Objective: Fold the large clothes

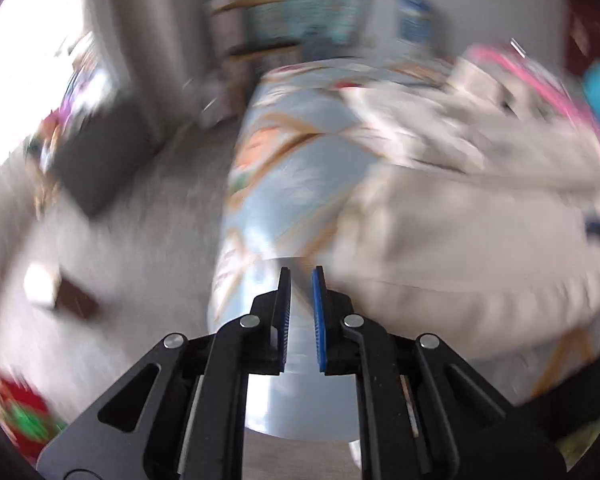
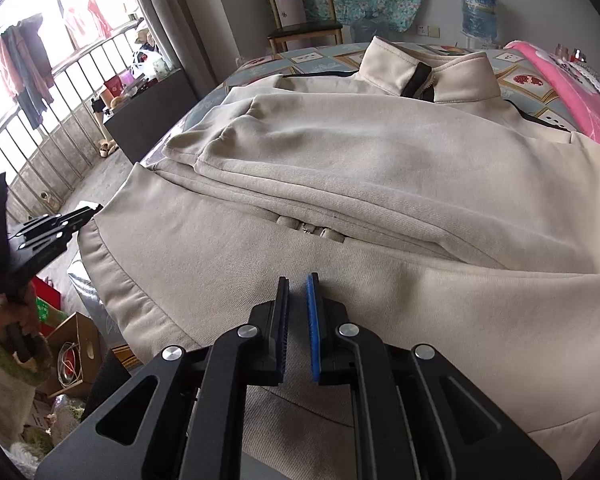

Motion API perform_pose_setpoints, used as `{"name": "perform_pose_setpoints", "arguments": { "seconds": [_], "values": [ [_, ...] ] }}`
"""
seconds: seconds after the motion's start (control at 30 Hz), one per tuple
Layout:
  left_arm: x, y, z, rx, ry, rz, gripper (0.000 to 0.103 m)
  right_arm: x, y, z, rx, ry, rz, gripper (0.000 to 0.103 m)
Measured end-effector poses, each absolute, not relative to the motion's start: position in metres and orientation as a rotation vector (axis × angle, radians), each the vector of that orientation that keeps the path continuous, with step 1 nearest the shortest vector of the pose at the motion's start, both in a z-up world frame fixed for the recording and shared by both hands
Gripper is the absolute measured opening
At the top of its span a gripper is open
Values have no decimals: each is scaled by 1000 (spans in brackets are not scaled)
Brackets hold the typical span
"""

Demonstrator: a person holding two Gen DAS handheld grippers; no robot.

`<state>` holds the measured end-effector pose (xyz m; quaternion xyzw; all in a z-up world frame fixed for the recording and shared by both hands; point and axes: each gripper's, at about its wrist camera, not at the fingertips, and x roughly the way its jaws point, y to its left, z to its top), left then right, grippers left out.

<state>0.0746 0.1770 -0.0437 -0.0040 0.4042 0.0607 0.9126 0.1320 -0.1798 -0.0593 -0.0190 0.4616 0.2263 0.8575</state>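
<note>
Jacket [image 2: 380, 184], cream, zip collar, lies flat on the bed [image 2: 324, 56], collar at the far end, hem nearest me, so its long axis runs straight away from the right gripper [image 2: 298, 280]. Both sleeves look already folded in across the chest, stacked just past the hem panel. I read the right gripper as sitting directly over the hem panel, fingers nearly together with a narrow gap, nothing pinched; whether the tips touch cloth I cannot tell. Left gripper [image 1: 302, 274] shows the same narrow gap, empty, and hangs off the bed's left edge over the patterned bedsheet [image 1: 296, 168], with the jacket up and to its right; that view is motion-blurred. Right wrist view shows it held out past the hem's left corner, clear of the fabric. My call: right is nearer the hem, left must come in rightward to the corner before any hem-to-collar fold.
</note>
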Motion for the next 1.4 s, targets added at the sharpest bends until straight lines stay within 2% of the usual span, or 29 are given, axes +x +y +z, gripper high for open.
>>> {"name": "perform_pose_setpoints", "arguments": {
  "seconds": [0.1,0.23,0.4,0.5,0.57,0.67,0.8,1.0,1.4],
  "values": [
    [70,190,-20,-65,755,112,10,132,-179,-59,-46,969,473,8],
    [70,156,1,-34,701,-98,10,133,-180,-59,-29,970,472,8],
    [107,107,-32,57,826,-195,11,132,-179,-59,-42,970,467,8],
    [121,128,-42,51,825,-28,8,133,-180,-59,-36,970,470,8],
    [118,142,-35,88,791,139,7,132,-181,-59,-29,968,471,8],
    [109,147,-15,42,729,111,7,133,-184,-60,-10,967,477,8],
    [101,105,-7,-22,726,-151,8,133,-186,-61,9,969,484,8],
    [110,24,-43,94,797,-284,8,136,-183,-59,-6,968,471,8],
    [98,-38,-51,225,760,-431,8,151,-186,-62,38,973,450,8]
  ]
}}
